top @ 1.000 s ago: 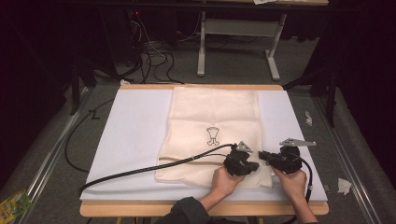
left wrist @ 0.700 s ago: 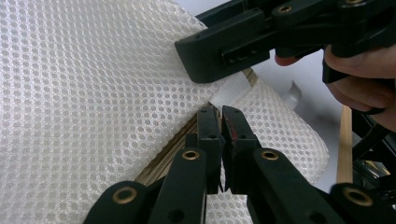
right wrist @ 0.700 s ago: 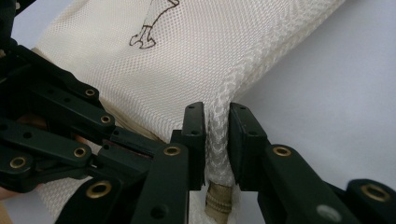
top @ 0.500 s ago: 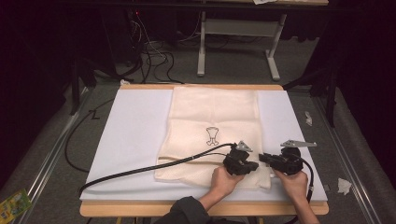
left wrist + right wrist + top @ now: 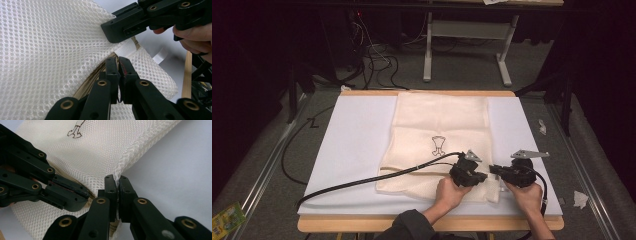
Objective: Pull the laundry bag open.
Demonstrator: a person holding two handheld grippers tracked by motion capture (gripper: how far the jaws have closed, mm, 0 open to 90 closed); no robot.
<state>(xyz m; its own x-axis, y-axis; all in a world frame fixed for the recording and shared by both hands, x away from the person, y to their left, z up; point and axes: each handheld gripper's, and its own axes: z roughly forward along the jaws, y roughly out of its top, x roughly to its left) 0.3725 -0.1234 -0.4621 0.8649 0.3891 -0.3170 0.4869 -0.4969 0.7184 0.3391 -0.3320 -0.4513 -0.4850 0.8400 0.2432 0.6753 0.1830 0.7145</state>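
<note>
The white mesh bag [image 5: 439, 142] lies flat on the counter [image 5: 357, 145]. Both grippers pinch its near right corner. The left gripper [image 5: 118, 65] fingers grasp the zipper edge. The right gripper [image 5: 117, 185] fingers have just squeezed tight on the mesh seam, so they can pull now.

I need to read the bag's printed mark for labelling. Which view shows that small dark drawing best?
The high view: the drawing sits whole and flat on the mesh bag. The right gripper view catches part of it at the top edge. The left gripper view gives close mesh near the zipper.
</note>
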